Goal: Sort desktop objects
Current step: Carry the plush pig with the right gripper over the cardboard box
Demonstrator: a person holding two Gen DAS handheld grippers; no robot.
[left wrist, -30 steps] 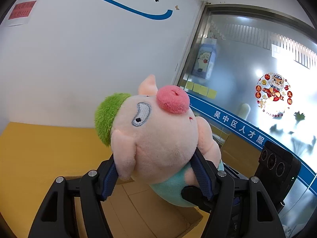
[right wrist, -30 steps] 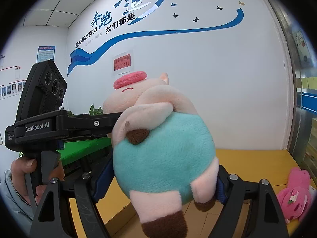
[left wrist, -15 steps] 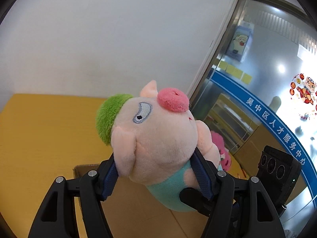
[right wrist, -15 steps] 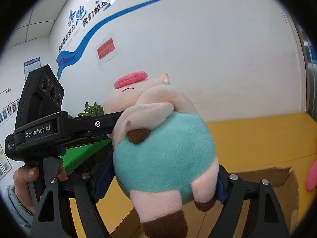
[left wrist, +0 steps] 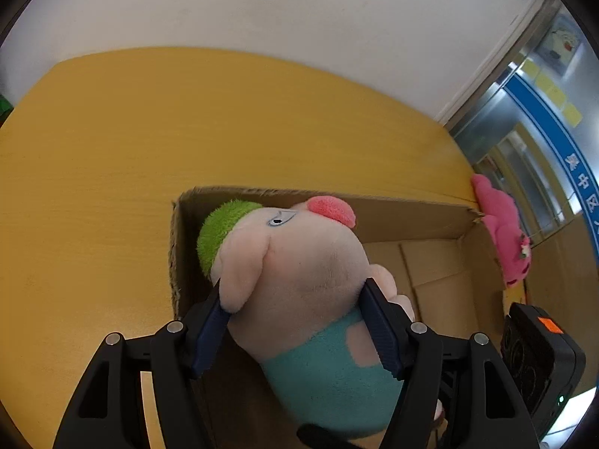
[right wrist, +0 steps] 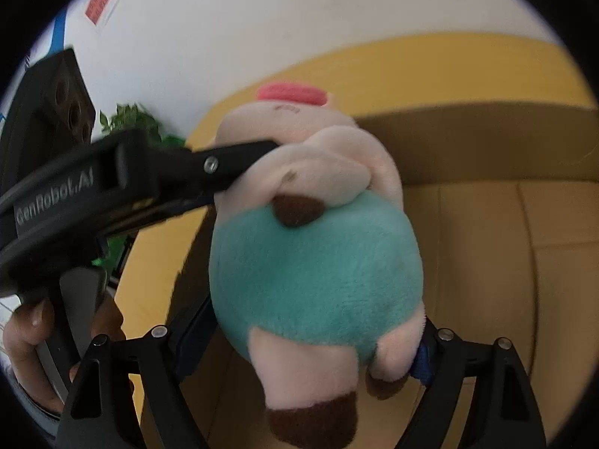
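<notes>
both grippers clamp the same plush pig (left wrist: 299, 273). left gripper (left wrist: 295, 327): blue-padded fingers (left wrist: 380, 331) pressed into the toy at the head and neck, ear bulging over the left pad. right gripper (right wrist: 310, 351): fingers closed on the teal lower body and legs, brown hooves hanging toward the lens. the pig is held in the air over an open cardboard box (left wrist: 411, 217), head with green tuft and pink snout near the box's far-left corner; whether any part touches the box floor cannot be told. the box sits on the yellow table (left wrist: 149, 131), flaps visible on its floor in the right wrist view (right wrist: 505, 243). a pink plush toy (left wrist: 501, 232) lies just outside the box's right wall, touching its torn rim. right wrist view also shows the left gripper's black body (right wrist: 93, 187) and the person's hand (right wrist: 33, 318) on its handle. green plant (right wrist: 131, 119) against the white wall, far left.
</notes>
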